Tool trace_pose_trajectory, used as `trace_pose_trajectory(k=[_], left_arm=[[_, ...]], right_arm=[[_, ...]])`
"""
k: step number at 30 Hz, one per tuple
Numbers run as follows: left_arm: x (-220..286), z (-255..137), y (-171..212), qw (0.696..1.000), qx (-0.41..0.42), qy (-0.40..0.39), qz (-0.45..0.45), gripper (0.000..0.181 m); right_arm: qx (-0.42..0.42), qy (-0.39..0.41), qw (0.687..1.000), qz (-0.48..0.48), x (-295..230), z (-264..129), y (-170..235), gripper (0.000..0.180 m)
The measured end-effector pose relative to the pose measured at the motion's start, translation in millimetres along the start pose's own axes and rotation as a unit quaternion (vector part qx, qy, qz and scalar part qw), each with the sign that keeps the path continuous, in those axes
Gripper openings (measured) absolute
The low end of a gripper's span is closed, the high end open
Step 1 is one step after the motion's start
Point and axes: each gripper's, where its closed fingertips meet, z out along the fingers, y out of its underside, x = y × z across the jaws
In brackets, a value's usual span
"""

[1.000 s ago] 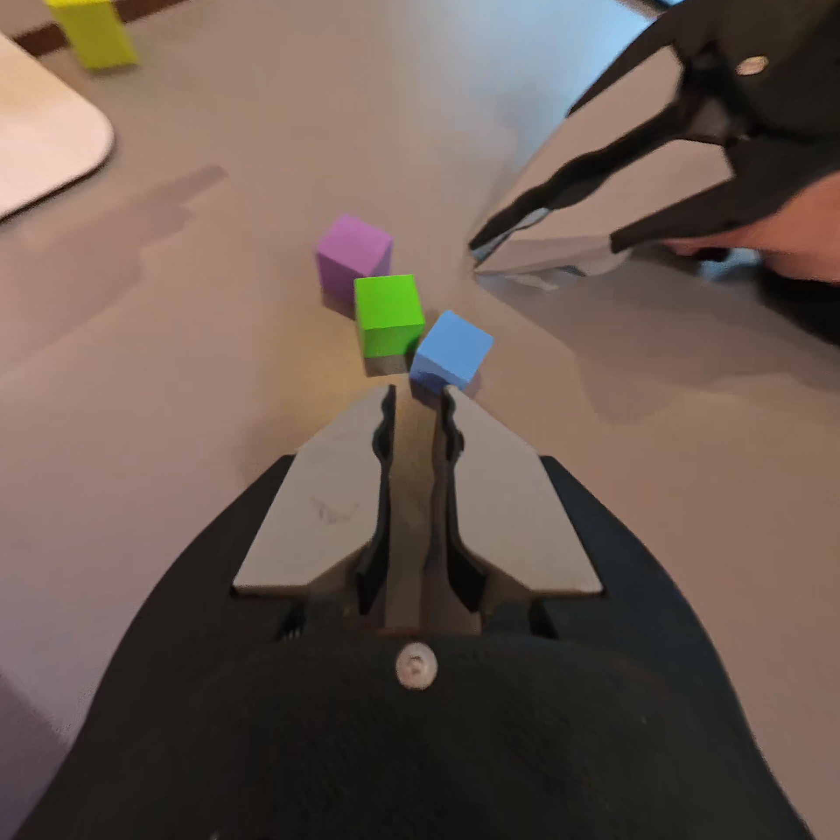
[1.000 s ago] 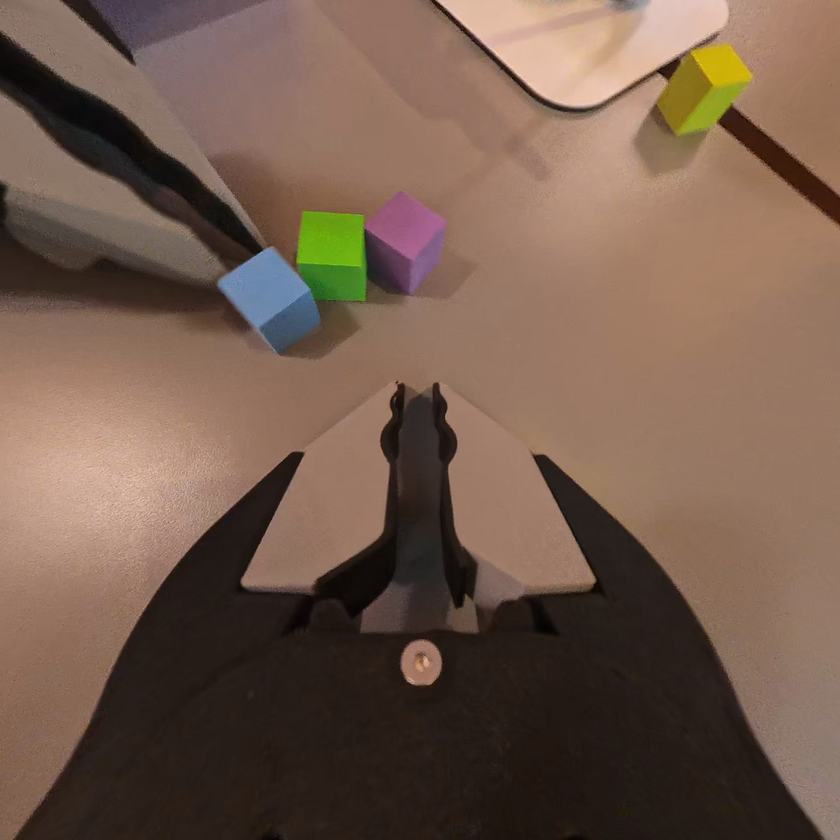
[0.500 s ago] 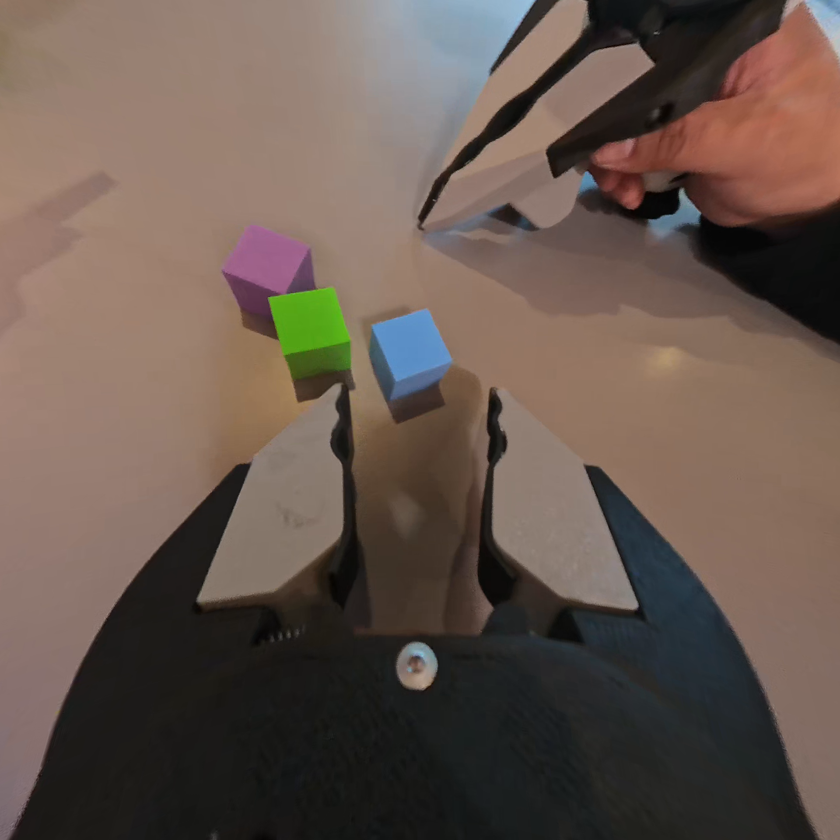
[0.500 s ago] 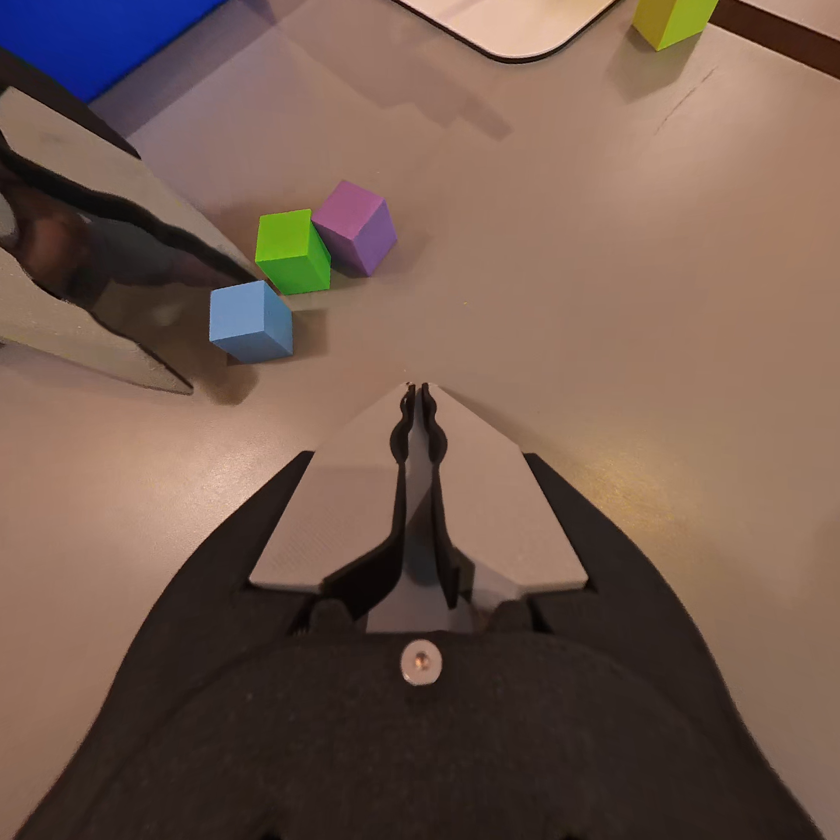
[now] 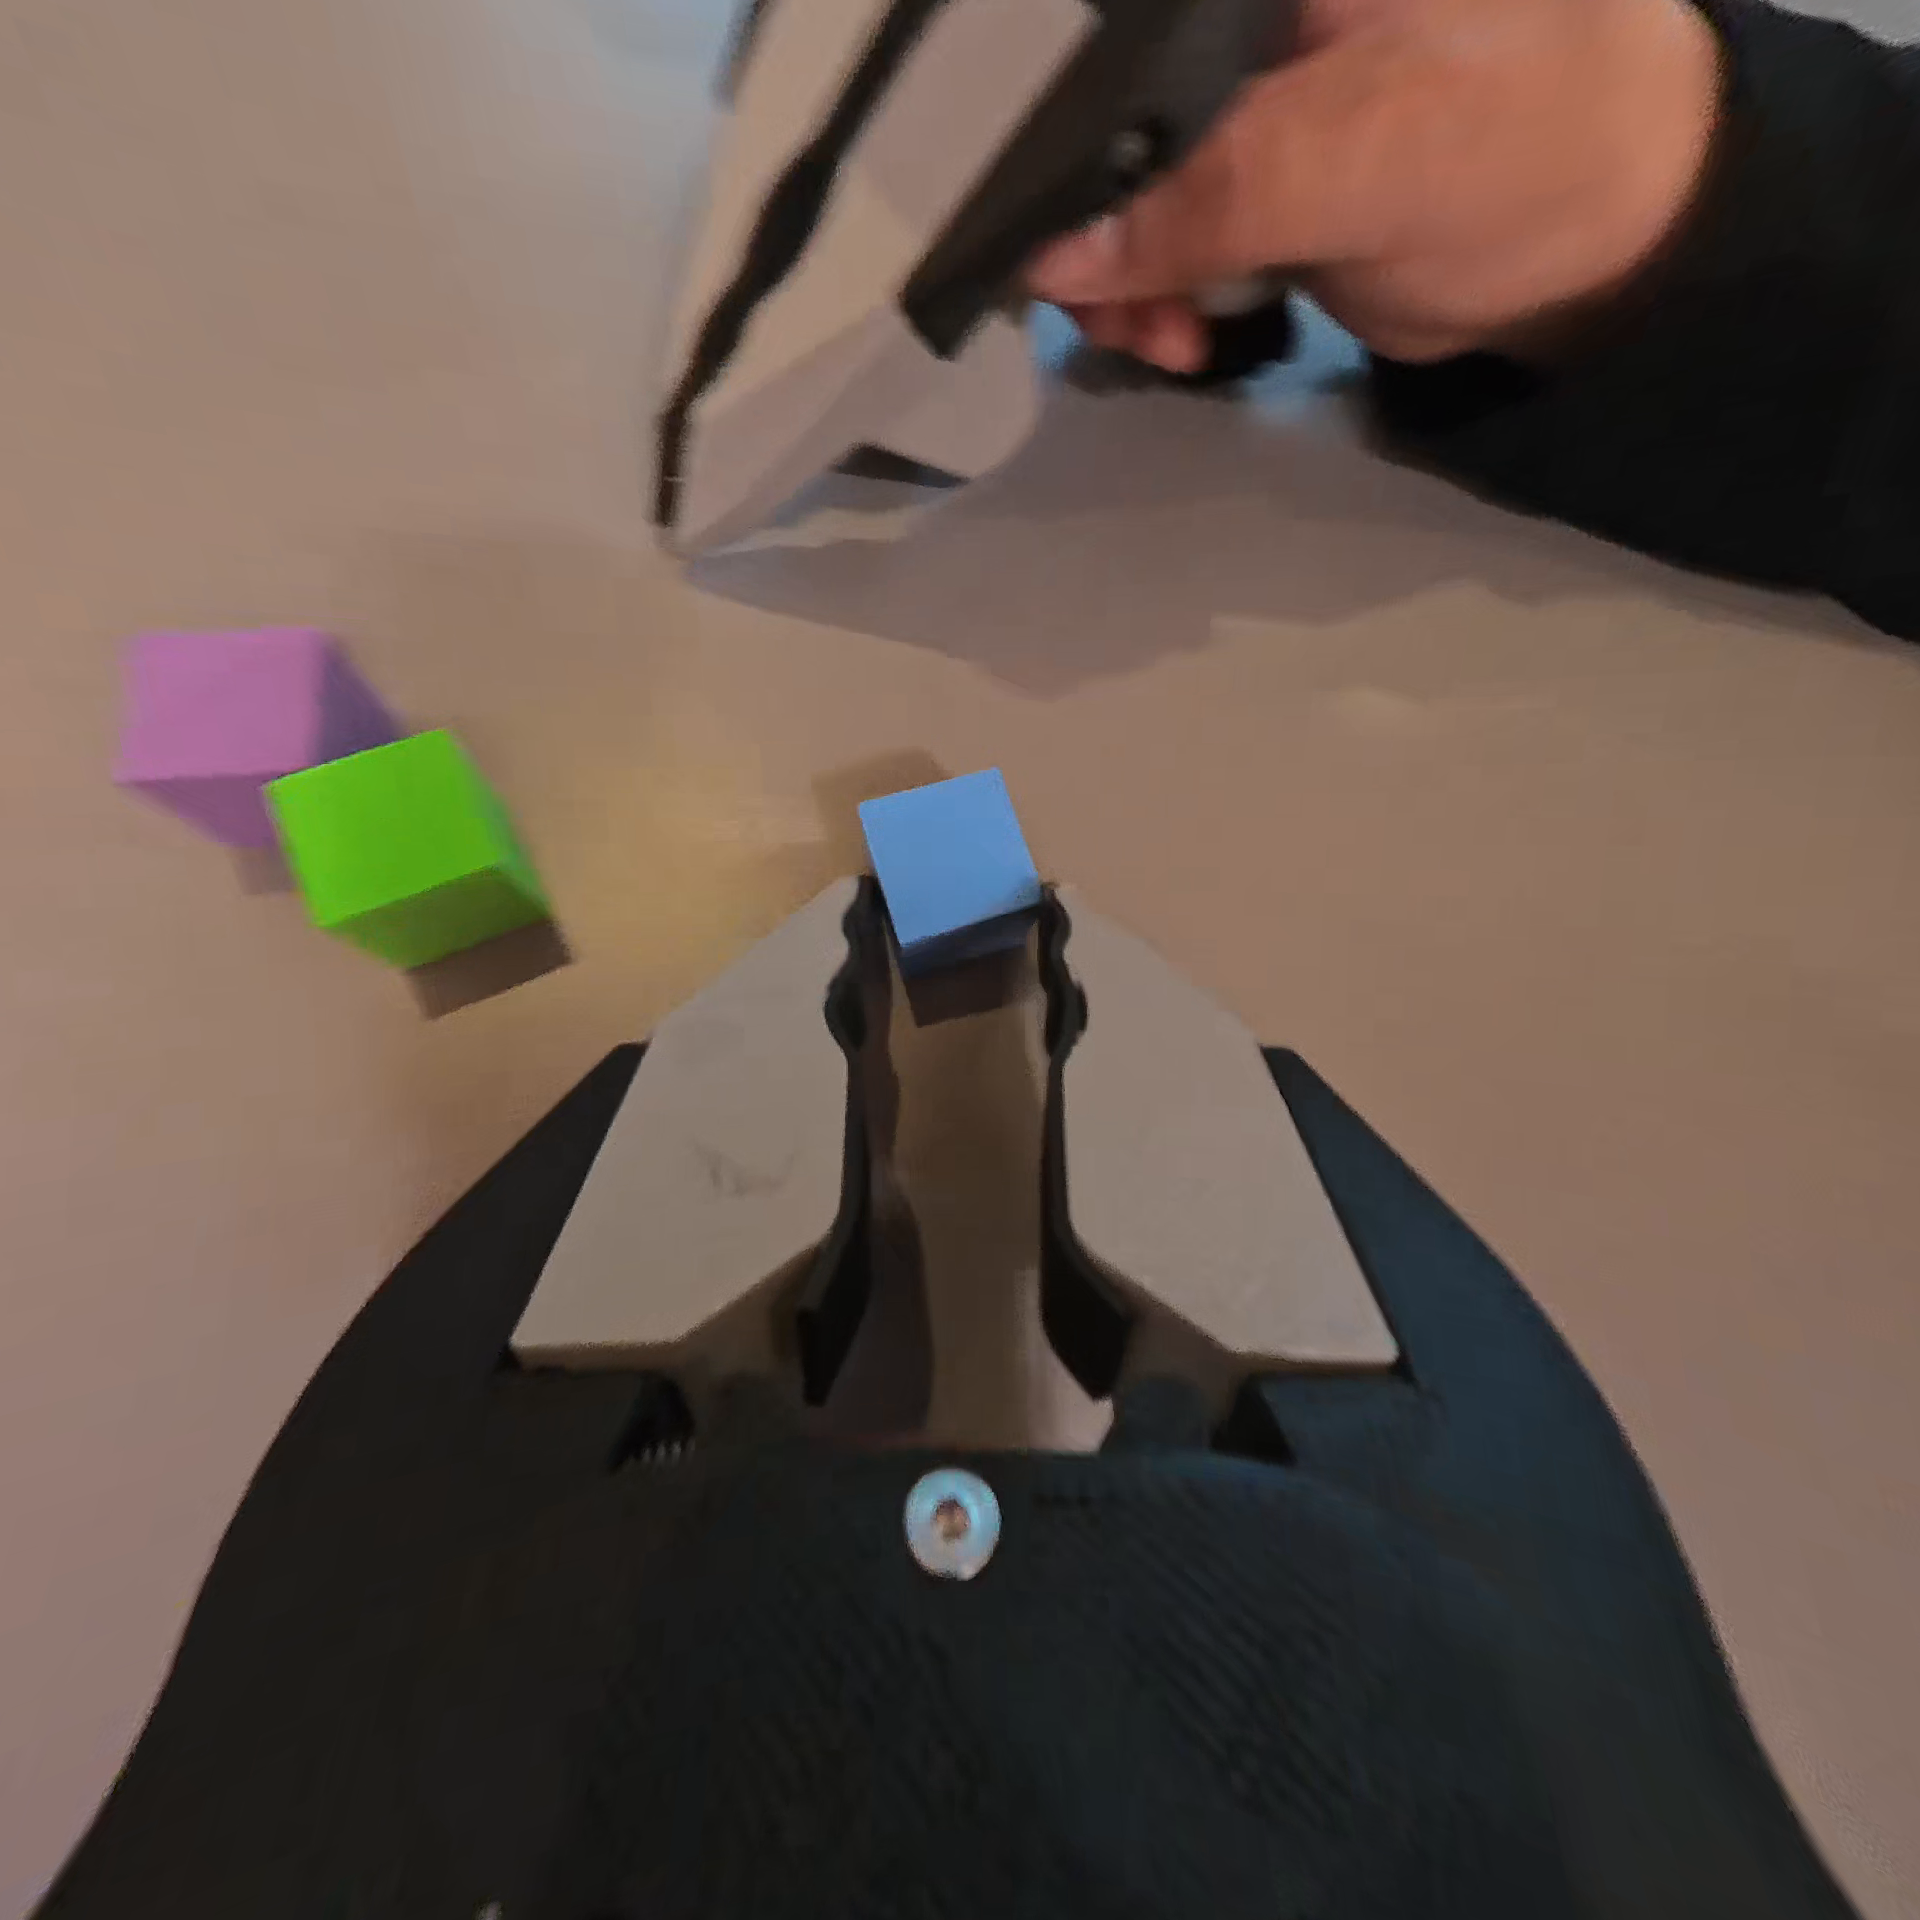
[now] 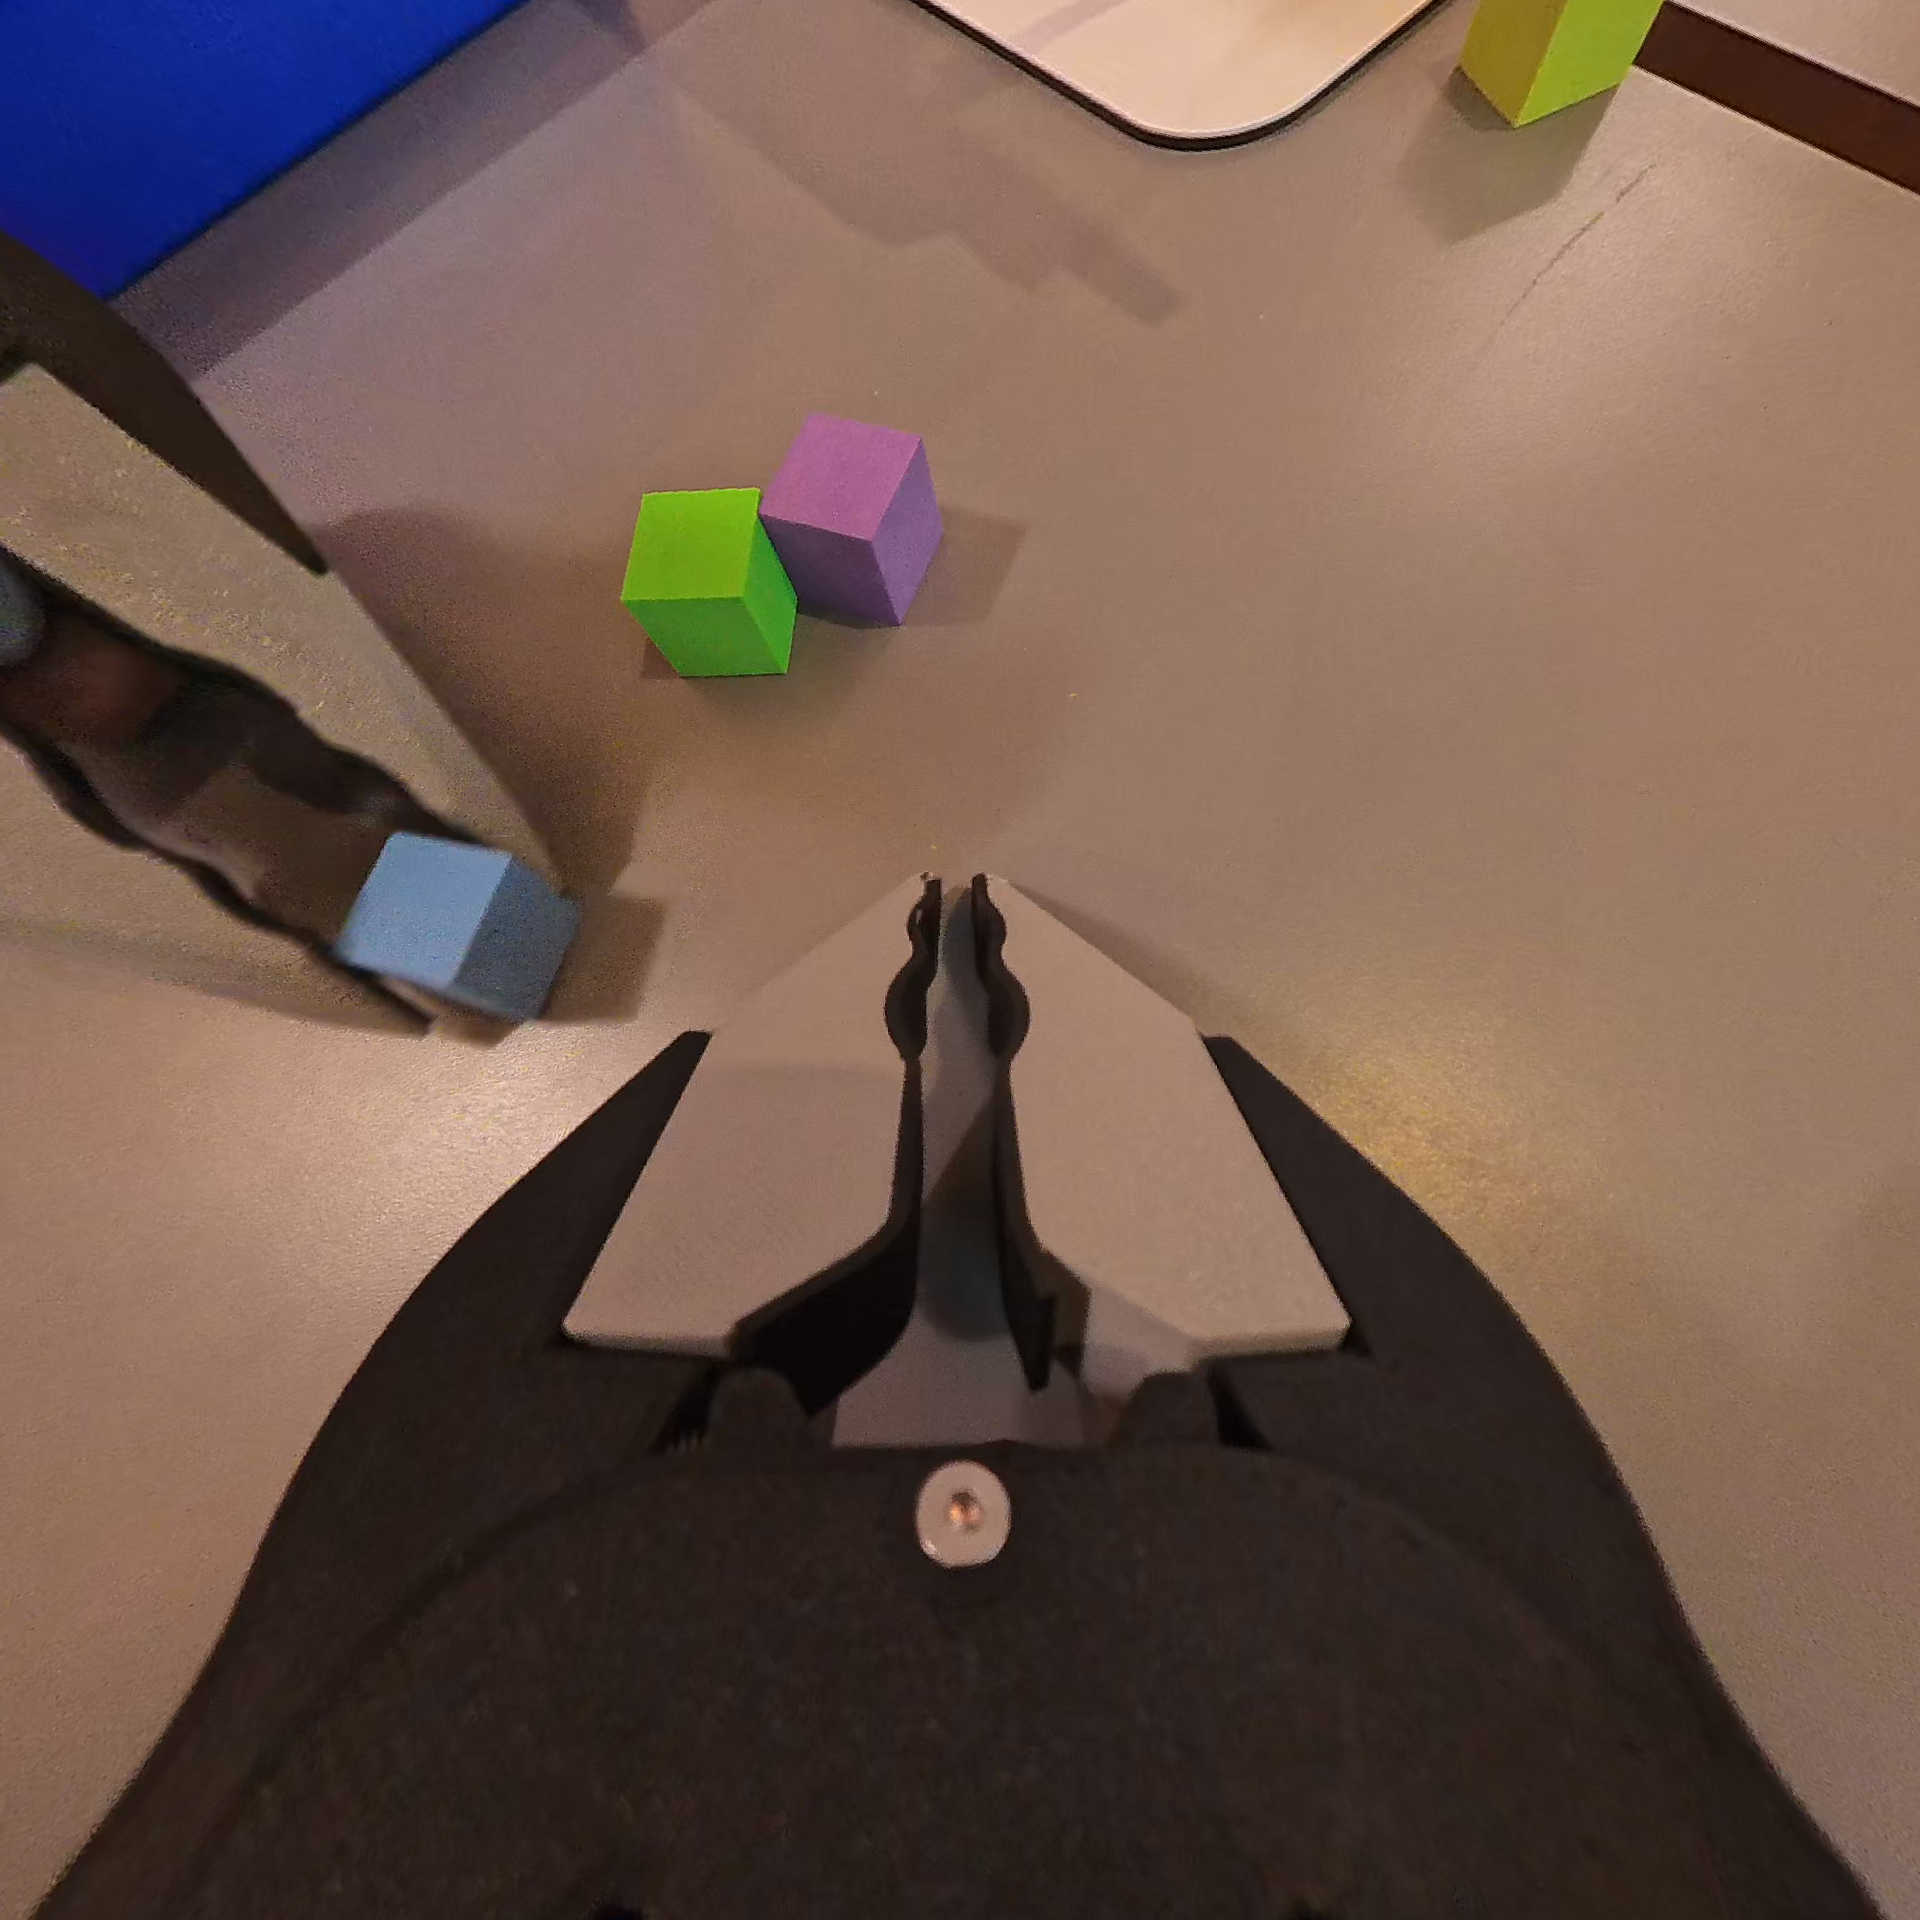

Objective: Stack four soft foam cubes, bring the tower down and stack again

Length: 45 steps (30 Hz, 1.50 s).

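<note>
Blue cube (image 5: 948, 864) pinched by left hand-held gripper (image 5: 951, 914) | right hand-held gripper (image 6: 951, 883) clenched, empty | open tabletop (image 6: 1455, 675) rightward

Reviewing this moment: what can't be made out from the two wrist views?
- Left wrist view: motion blur softens the right gripper and the purple cube.
- Left wrist view: whether the blue cube, between the left gripper fingertips, is off the table is unclear.
- Right wrist view: the top edge cuts off the yellow-green block.
- Right wrist view: the left gripper's body runs off the left edge.
</note>
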Motion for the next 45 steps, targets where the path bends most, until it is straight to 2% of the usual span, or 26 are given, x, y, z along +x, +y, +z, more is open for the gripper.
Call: trace_pose_trajectory(k=[4,7,10,12,15,20,29,33,36,41,43,45], left_arm=[[49,-12,19,0.985,-0.030,0.156,0.065,0.029],[57,-16,24,0.975,-0.042,0.194,0.099,0.029],[39,-10,18,0.977,-0.037,0.159,0.139,0.028],[36,-9,16,0.976,-0.038,0.163,0.137,0.029],[34,-8,15,0.976,-0.037,0.162,0.138,0.029],[34,-6,17,0.973,-0.033,0.124,0.194,0.029],[36,-7,18,0.970,-0.029,0.116,0.212,0.032],[34,-8,17,0.972,-0.027,0.112,0.203,0.045],[31,-10,15,0.976,-0.017,0.105,0.191,0.068],[29,-34,-1,0.979,0.063,0.128,0.144,0.069],[26,-53,-19,0.974,0.138,0.145,0.107,0.064],[4,-68,-40,0.968,0.219,0.110,0.063,0.053]], right_arm=[[0.000,-0.001,1.000,-0.004,-1,0,0,0.005],[0.000,0.001,1.000,-0.007,-1,0,0,0.005],[0.000,-0.001,1.000,-0.007,-2,0,0,0.006],[0.000,-0.003,1.000,-0.005,-2,0,0,0.006],[0.000,-0.008,1.000,-0.003,-2,0,-1,0.007],[0.000,-0.015,1.000,0.000,-3,1,-1,0.007],[0.000,-0.008,1.000,-0.011,-4,1,-1,0.008],[0.000,-0.010,1.000,-0.010,-4,1,-1,0.009],[0.000,-0.012,1.000,-0.008,-4,1,-1,0.009],[0.000,-0.014,1.000,-0.008,-4,1,-1,0.010],[0.000,-0.014,1.000,-0.009,-4,1,-1,0.010],[0.000,-0.012,1.000,-0.011,-4,1,-1,0.010]])
